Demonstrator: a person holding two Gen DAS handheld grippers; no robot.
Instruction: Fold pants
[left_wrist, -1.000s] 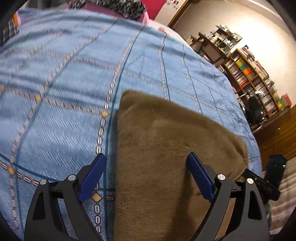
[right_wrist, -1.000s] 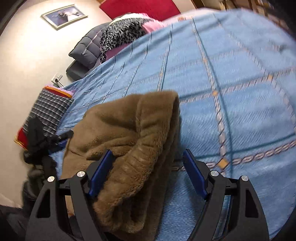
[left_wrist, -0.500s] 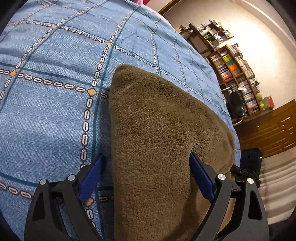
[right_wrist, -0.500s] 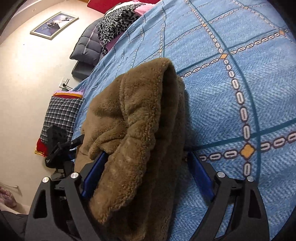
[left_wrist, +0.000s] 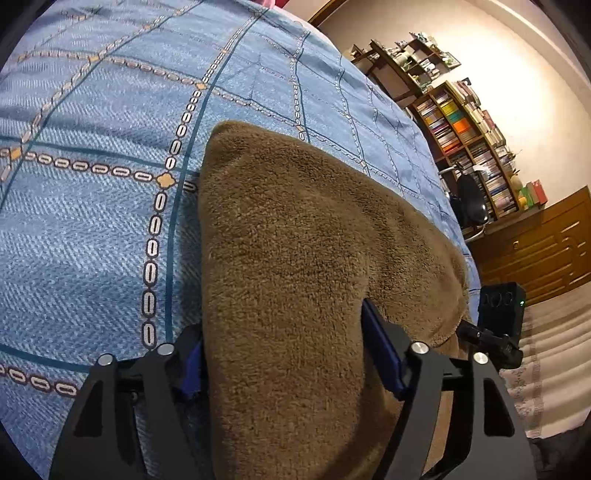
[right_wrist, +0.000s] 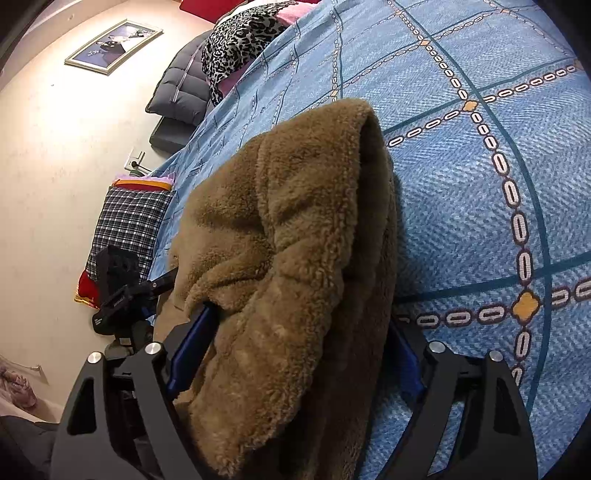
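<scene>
Brown fleece pants (left_wrist: 295, 258) cover blue bedspread (left_wrist: 92, 229) near bookshelves (left_wrist: 469, 144).

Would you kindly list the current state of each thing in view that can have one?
Brown fleece pants: bunched and doubled over on the bed, not yet a neat fold.
Left gripper: jaws just closing, blue pads against the fleece on both sides.
Right gripper: jaws just closing around the thick folded edge.
Blue patterned bedspread: spread flat under the pants.

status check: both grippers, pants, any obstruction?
Left gripper closing on the brown fleece pants, pads against fabric. Right gripper closing around bunched end. Pants on blue bedspread. Nothing in the way.
</scene>
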